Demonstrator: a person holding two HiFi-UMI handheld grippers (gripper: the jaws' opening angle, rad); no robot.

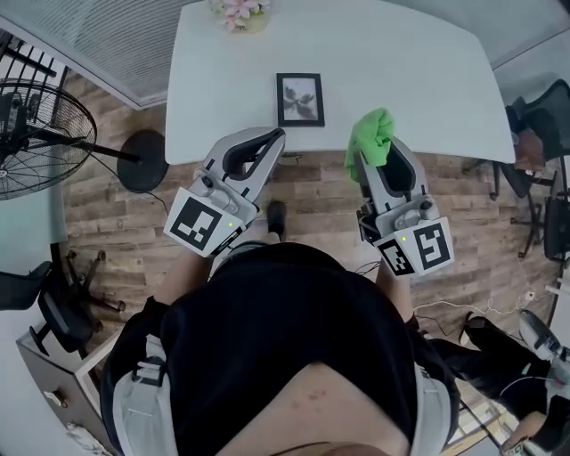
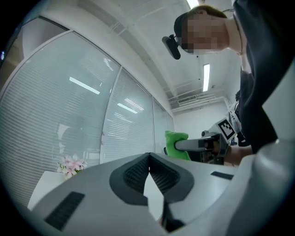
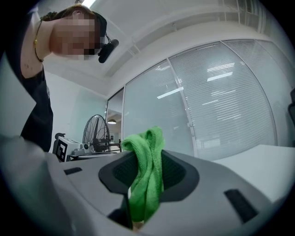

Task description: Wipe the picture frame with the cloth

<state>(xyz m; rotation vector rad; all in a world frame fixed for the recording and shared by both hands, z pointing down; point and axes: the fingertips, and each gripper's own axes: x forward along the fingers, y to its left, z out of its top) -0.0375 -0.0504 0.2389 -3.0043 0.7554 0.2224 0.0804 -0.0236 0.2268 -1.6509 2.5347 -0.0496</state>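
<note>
Picture frame: dark-rimmed, lying flat on the white counter, about midway along its near edge.
Cloth: green and bunched, pinched in the right claw. A folded loop sticks out past the tips and a strip hangs down between the jaws.
Cloth position: over the near edge of the counter, to the right of the picture frame and apart from it.
Right claw state: jaws clamped on the cloth, pointing roughly level toward the far side.
Left claw: jaws pressed together with nothing between them.
Left claw position: its tip sits at the counter's near edge, just beside the frame's near left corner; whether they touch cannot be told.
Flowers: pink, at the far edge of the counter.
Fan: standing on the wooden floor, left of the counter.
</note>
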